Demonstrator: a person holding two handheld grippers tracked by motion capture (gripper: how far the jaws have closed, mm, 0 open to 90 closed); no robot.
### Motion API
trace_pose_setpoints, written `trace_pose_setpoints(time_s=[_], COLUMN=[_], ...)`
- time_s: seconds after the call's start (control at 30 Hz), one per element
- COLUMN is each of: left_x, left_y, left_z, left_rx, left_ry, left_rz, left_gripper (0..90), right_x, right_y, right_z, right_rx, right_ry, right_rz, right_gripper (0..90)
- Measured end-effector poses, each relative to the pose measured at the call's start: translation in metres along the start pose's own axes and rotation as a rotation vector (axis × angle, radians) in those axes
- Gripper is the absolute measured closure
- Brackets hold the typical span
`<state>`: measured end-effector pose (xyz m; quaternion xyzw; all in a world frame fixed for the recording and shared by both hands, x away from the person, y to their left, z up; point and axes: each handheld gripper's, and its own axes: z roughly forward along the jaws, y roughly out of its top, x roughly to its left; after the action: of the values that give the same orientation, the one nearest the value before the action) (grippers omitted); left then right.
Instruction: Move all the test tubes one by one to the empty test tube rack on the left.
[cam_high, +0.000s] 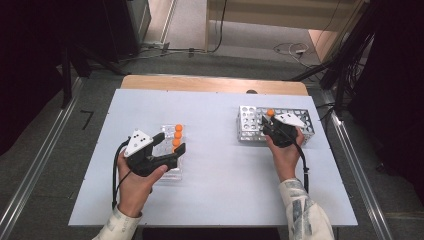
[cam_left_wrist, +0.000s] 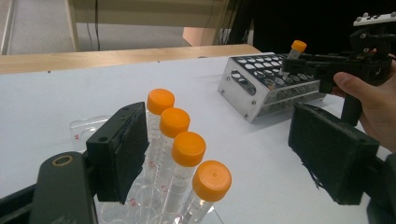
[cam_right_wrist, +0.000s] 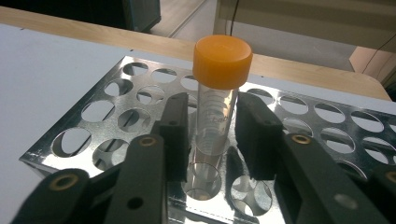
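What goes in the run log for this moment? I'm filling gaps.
right gripper: shut on tube over metal rack | left gripper: open beside four capped tubes

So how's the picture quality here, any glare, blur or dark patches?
High view: dim, black at both upper corners, white table evenly lit. Left gripper view: near black jaw pads soft, orange-capped clear tubes sharp. Right gripper view: perforated shiny metal rack glints; jaws blurred.

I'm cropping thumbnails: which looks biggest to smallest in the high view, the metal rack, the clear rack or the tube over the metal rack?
1. Metal rack
2. Clear rack, partly hidden by the left gripper, so less sure
3. Tube, mostly its orange cap
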<state>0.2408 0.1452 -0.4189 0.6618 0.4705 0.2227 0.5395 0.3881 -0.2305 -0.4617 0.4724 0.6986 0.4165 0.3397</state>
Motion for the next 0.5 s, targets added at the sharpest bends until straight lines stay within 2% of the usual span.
trace_pose_setpoints(time_s=[0.1, 0.27, 0.5], left_x=[0.000, 0.000, -0.001], left_y=[0.000, 0.000, 0.001], left_z=[0.000, 0.000, -0.001], left_rx=[0.001, -0.003, -0.005], left_ry=[-0.002, 0.002, 0.002], left_rz=[0.001, 0.002, 0.003], left_gripper=[20.1, 20.0, 19.8], right_x=[0.000, 0.000, -0.004], right_y=[0.000, 0.005, 0.023], right_z=[0.000, -0.004, -0.019], right_rx=[0.004, -0.013, -0.052], right_ry=[-0.003, 0.005, 0.023], right_rz=[-0.002, -0.003, 0.012], right_gripper=[71.4, 71.8, 71.8])
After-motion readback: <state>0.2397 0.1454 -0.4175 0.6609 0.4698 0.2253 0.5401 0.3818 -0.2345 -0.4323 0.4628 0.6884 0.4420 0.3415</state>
